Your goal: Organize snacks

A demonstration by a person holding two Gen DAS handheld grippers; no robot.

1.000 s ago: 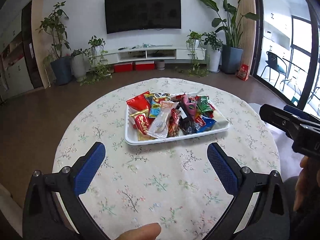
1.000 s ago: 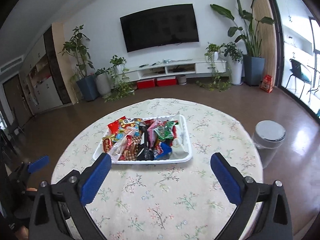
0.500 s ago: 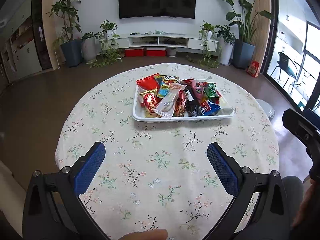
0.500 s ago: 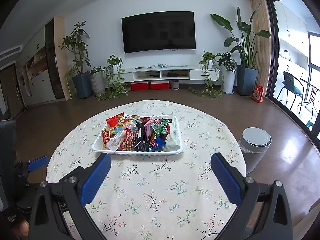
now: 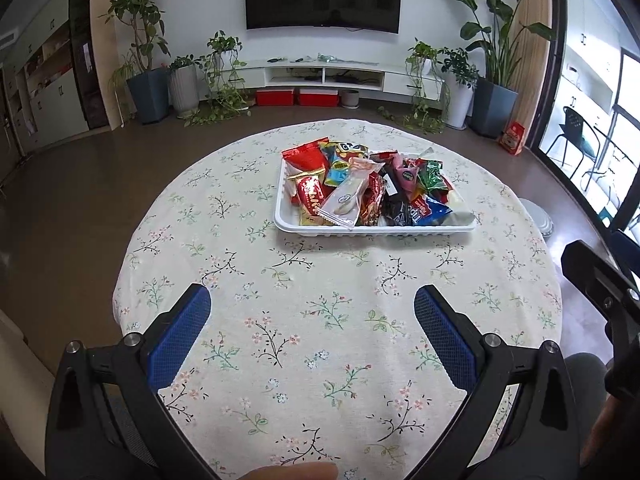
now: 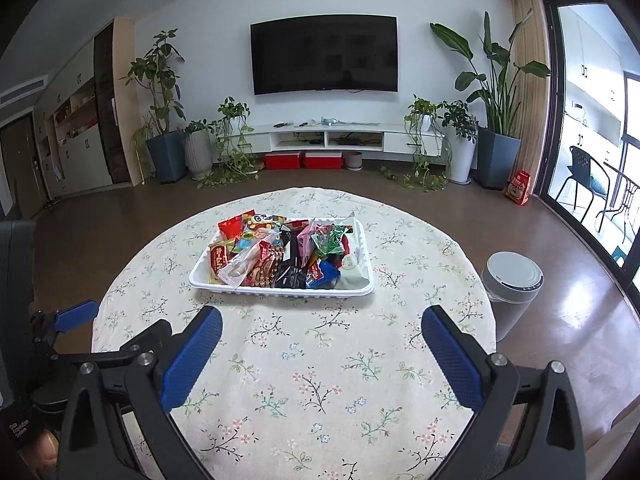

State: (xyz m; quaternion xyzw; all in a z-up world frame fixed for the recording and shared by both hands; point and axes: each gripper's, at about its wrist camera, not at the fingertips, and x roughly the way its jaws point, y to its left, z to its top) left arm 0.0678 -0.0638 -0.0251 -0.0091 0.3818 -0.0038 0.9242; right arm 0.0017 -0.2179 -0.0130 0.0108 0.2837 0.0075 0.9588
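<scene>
Both tools, left tool (image 5: 312, 312) and right tool (image 6: 322, 334), stay wide open and empty, now farther back from the snack tray (image 6: 280, 290).

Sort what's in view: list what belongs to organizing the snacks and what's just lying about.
For the job: white tray, snack packets heaped in it, left tool, right tool.

Lying about: floral tablecloth, grey bin, TV, potted plants.

1. A dark television (image 6: 324, 54) hangs on the white wall at 12 o'clock.
2. Below it runs a low white media shelf (image 6: 328, 138), with two red boxes (image 6: 304, 160) on the floor under it.
3. Potted plants (image 6: 162, 112) stand at 10 and 2 o'clock.
4. A grey lidded bin (image 6: 512, 286) sits on the floor at 3 o'clock.
</scene>
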